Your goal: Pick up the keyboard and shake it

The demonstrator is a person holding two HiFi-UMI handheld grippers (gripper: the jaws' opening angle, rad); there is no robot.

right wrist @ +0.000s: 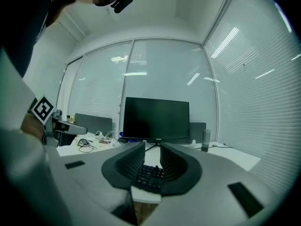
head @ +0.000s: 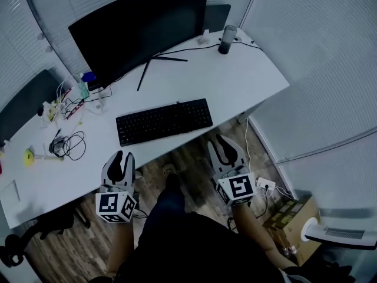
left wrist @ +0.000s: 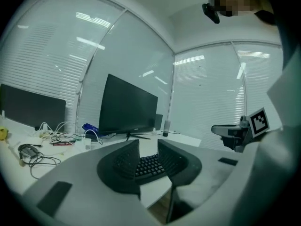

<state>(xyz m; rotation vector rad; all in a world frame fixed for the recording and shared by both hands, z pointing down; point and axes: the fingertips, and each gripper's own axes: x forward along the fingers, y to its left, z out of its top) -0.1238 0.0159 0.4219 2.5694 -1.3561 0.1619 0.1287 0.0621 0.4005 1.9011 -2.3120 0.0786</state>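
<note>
Grippers closest, both short of keyboard, tips aimed across desk edge.
- Left gripper (head: 122, 158): jaws part-open, narrow gap, nothing gripped.
- Right gripper (head: 222, 144): same narrow gap, empty.
- Black keyboard (head: 164, 121): flat on white desk (head: 247, 81), ahead of both jaw pairs, untouched, seen through each gap beyond tips.
- Left jaws line up with keyboard's left end, right jaws near its right end. Likely so each takes one end and it lifts level.
- Near-level aim suits sliding jaws over thin front edge.
- Monitor (head: 141, 25) beyond keyboard, well apart from jaws.
</note>
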